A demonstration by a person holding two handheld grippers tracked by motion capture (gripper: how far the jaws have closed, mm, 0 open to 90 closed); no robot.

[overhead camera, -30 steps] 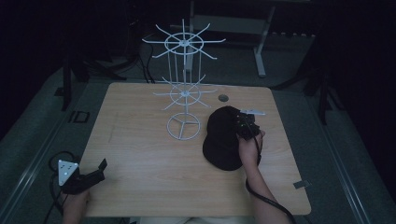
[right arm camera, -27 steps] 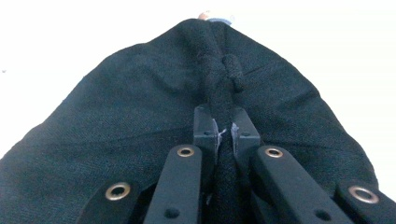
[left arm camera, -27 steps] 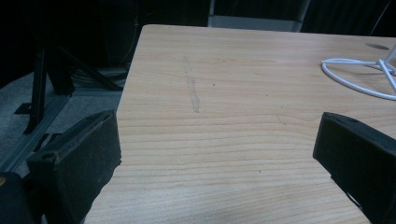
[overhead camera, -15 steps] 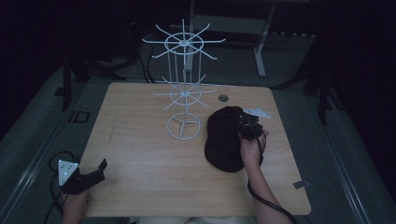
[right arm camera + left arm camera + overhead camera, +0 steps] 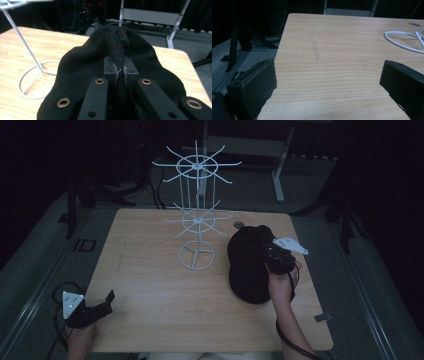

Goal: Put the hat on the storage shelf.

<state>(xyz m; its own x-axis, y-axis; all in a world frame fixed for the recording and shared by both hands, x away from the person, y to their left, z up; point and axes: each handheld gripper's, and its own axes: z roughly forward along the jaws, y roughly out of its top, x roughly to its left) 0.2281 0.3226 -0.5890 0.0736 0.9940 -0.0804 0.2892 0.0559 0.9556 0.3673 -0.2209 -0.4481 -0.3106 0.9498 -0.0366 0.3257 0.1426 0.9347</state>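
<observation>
The right gripper [image 5: 120, 71] is clamped on a pinched fold of the black cap [image 5: 247, 265], which bunches up between its closed jaws and spreads forward and to both sides of them. From above, the cap sits at the right side of the wooden table [image 5: 150, 285], just right of the white wire rack [image 5: 196, 222]. The left gripper [image 5: 95, 309] rests at the table's near left corner, well apart, jaws wide and empty.
</observation>
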